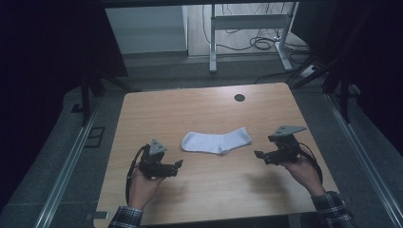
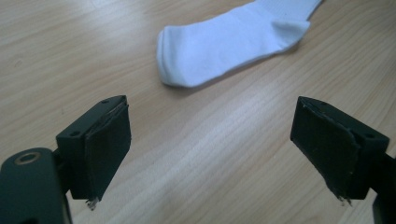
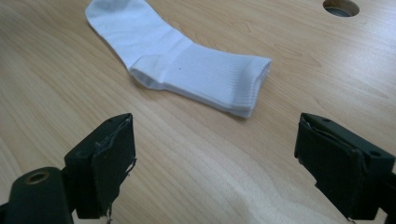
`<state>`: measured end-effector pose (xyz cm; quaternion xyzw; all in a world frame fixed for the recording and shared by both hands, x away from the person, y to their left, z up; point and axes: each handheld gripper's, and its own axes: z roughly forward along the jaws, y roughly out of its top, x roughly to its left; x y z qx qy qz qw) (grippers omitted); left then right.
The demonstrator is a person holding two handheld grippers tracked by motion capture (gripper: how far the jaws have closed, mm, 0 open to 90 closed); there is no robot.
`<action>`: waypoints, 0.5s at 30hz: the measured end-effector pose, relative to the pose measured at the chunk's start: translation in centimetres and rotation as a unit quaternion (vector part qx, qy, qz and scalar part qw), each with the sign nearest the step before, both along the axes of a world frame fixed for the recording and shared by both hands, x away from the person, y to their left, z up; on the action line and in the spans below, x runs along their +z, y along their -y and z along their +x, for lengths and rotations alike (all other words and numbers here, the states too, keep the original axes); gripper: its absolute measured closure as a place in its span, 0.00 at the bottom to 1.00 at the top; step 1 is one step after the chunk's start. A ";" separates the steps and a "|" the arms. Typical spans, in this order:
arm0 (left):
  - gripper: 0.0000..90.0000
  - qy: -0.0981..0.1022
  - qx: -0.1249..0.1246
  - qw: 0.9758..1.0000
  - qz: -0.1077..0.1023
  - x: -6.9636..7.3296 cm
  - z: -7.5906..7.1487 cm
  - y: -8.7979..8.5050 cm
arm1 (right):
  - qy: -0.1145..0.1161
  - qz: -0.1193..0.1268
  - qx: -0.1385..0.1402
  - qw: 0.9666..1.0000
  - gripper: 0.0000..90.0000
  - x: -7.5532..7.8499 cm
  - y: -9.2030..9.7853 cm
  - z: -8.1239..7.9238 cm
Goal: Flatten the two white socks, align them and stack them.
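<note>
Sock: a white sock is lying flat near the middle of the wooden table, its long axis running from about 9 o'clock to 3 o'clock in the high view, with the foot end at the 9 o'clock side and the ribbed cuff turning up slightly toward 2 o'clock
Sock in the left gripper view: the sock is sitting at about 12 o'clock ahead of the jaws, rounded toe nearest, well clear of both pads
Sock in the right gripper view: the sock is lying at about 11 o'clock ahead of the jaws, ribbed cuff nearest, heel fold showing, apart from both pads
Left gripper: the left gripper is hovering at about 8 o'clock from the sock, held in the person's left hand and pointing toward 3 o'clock; its jaws are standing wide apart, released, with bare tabletop between them
Right gripper: the right gripper is hovering at about 4 o'clock from the sock, held in the person's right hand and pointing toward 9 o'clock; its jaws are gaping wide, released, gripping nothing
Gap: each gripper is staying near the sock without touching it
Table hole: a round dark hole is sitting at about 1 o'clock from the sock, well apart from it
Sleeves: plaid cuffs are showing at the bottom edge
</note>
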<state>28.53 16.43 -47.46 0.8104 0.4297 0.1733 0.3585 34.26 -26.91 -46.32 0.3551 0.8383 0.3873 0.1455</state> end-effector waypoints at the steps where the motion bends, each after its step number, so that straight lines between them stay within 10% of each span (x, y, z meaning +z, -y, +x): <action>1: 0.14 0.001 0.000 1.000 0.000 -0.2 -0.2 -0.1 | 0.000 0.000 0.000 1.000 0.13 -0.1 0.1 -0.2; 15: 0.14 -0.011 0.005 1.000 0.011 -3.9 -2.6 -1.8 | -0.025 -0.015 0.002 1.000 0.11 -3.9 1.1 -1.6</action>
